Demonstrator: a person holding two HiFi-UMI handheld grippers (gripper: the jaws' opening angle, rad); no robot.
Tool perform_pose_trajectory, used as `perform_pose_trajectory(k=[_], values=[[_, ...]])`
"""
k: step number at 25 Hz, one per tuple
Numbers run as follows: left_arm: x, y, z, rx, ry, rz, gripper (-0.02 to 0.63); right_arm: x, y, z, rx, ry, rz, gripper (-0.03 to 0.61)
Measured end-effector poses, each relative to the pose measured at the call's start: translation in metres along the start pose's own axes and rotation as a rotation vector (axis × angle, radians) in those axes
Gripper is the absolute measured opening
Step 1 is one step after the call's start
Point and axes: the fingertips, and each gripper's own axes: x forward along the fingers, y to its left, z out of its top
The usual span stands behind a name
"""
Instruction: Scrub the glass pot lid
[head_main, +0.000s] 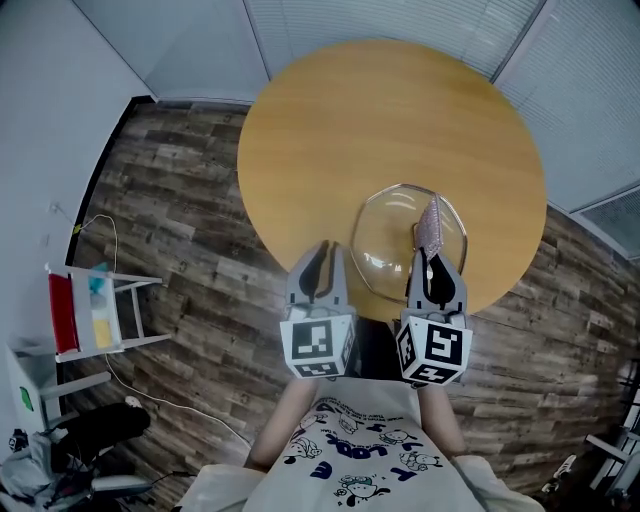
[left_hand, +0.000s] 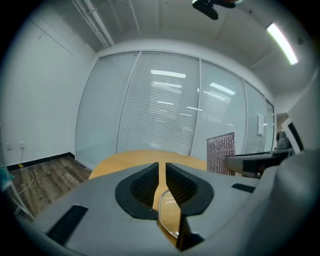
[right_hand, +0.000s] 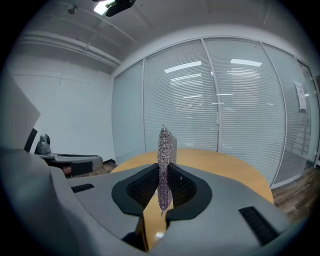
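Purple mesh scrubber (right_hand: 164, 165) clamped in right claw (head_main: 432, 260) over glass lid (head_main: 385, 235); left claw (head_main: 326, 252) clenched beside lid rim.

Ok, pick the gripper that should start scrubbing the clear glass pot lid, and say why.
Right. The right gripper is shut on the pinkish mesh scrubbing cloth, which sits over the clear glass pot lid. The left gripper carries no cloth and sits by the lid's left rim.
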Motion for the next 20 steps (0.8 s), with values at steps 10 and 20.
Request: perform_pose_trajectory(k=[10,20], values=[[0.028,0.000,-0.020,-0.025,0.079,0.055,0.037,0.037,-0.009,-0.004,-0.016,0.059,0.082,0.063],[0.049,0.008,-0.044,-0.085,0.174,0.077,0.037,0.075,-0.017,-0.014,-0.066,0.151,0.146,0.063]])
